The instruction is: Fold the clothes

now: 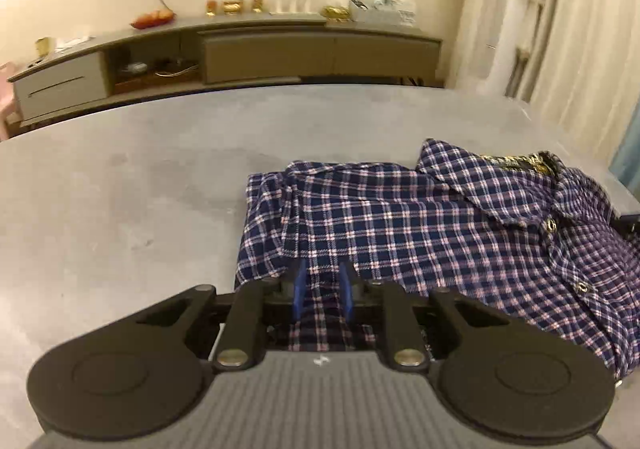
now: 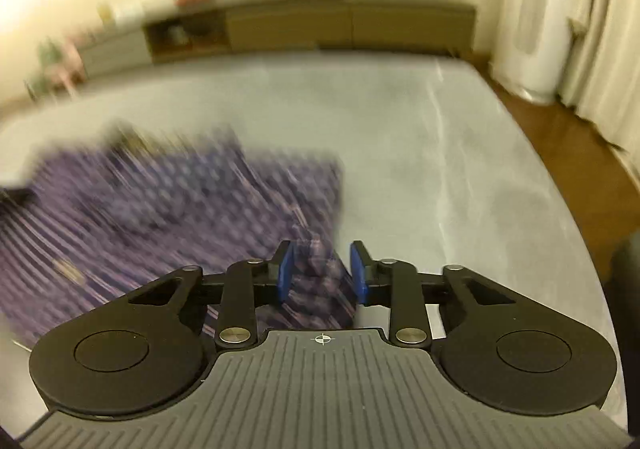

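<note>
1. While the plaid shirt (image 1: 420,233) lies partly folded on the grey table (image 1: 120,209), collar toward 1 o'clock in the left wrist view, we see cloth between both pairs of fingers.
2. Our left gripper (image 1: 322,289) has its fingers narrowed around the hem fold; whether they truly pinch it, we cannot tell.
3. Our right gripper (image 2: 322,273) has its fingers spread, cloth bunched loosely between them.
4. We judge the risks: an uneven pull from one side could drag the shirt askew or undo the tucked sleeve at 10 o'clock; the right view's blur suggests fast motion, so a grab may miss the edge.
5. Count: one shirt, two grippers, one table.
</note>
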`<state>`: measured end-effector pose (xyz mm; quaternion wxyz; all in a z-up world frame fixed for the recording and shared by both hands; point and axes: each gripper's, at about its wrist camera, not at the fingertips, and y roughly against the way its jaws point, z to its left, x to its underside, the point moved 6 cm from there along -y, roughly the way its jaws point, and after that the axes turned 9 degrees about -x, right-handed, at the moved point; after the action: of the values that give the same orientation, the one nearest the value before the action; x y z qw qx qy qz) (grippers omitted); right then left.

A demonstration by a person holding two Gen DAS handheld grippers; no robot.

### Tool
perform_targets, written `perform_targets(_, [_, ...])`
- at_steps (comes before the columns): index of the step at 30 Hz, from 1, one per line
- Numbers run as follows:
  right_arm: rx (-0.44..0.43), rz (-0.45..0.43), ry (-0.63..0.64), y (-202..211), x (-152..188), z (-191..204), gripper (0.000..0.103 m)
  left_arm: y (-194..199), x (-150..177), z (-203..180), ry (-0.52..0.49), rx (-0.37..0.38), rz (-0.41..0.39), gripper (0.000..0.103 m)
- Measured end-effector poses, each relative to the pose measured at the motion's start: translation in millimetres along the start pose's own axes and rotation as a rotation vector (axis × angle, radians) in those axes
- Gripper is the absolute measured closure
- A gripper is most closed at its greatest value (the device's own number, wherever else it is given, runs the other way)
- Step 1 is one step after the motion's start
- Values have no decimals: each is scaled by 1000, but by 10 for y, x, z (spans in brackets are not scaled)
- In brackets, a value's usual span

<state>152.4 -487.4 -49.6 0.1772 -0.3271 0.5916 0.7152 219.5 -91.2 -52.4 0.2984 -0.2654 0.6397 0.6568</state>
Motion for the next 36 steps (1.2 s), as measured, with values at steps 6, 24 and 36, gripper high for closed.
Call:
perform_targets(6, [-45, -129, -19, 574, -53, 89, 70, 454, 163, -84, 65, 78, -26, 77])
perform_targets(24, [-128, -154, -114, 1348, 669, 1193, 6, 1386, 641, -824, 7, 50, -19, 0])
perform_targets(36, [-22, -101, -236, 1221, 952, 999, 3, 1484, 919, -1085, 30, 78, 54, 0])
